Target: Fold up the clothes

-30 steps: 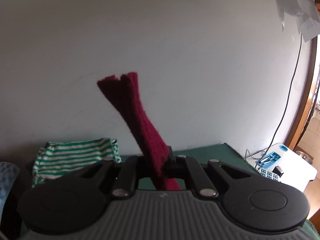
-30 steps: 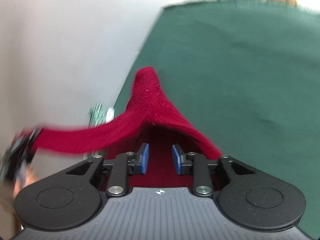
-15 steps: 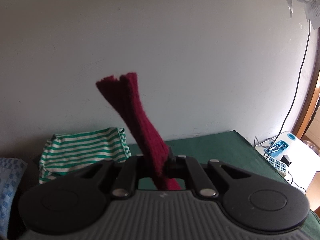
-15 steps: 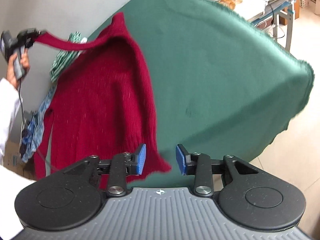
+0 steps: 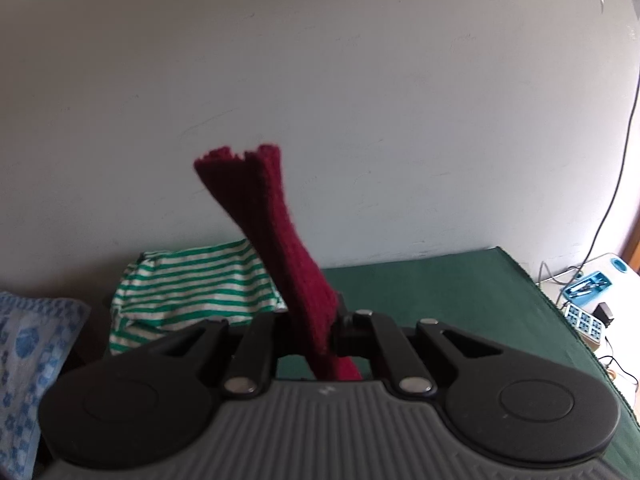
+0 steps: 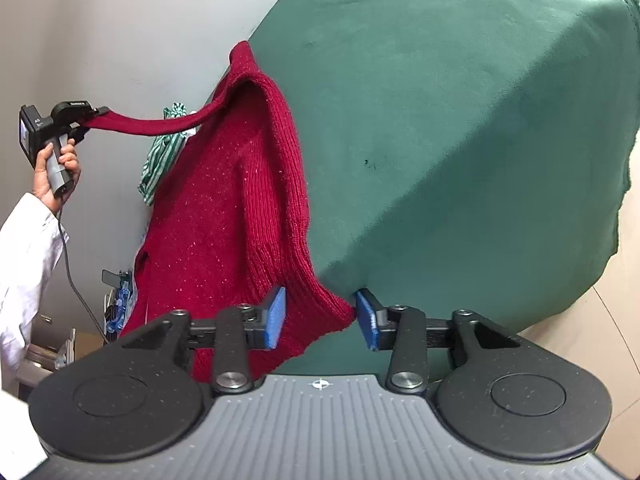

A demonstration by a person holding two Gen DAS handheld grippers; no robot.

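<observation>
A dark red knit sweater [image 6: 224,208] lies along the left side of the green-covered table [image 6: 460,120]. One sleeve stretches off to the left, where my left gripper [image 6: 96,116] holds it in the air. In the left wrist view the sleeve's cuff [image 5: 272,232] sticks up out of my left gripper [image 5: 316,312], which is shut on it. My right gripper [image 6: 320,316] is at the near hem corner of the sweater. Its jaws are closing with that corner between the blue pads [image 6: 276,316]. The fabric there is not squeezed.
A green-and-white striped garment [image 5: 192,284] sits bunched at the table's far left by the wall, and a blue patterned cloth [image 5: 28,344] lies beside it. A person's hand [image 6: 60,168] and white sleeve [image 6: 24,248] are at the left. The table's edge and bare floor [image 6: 600,320] lie to the right.
My right gripper pulled back from the sweater's middle to its near hem corner and its jaws narrowed. The left gripper tipped down slightly, still holding the sleeve.
</observation>
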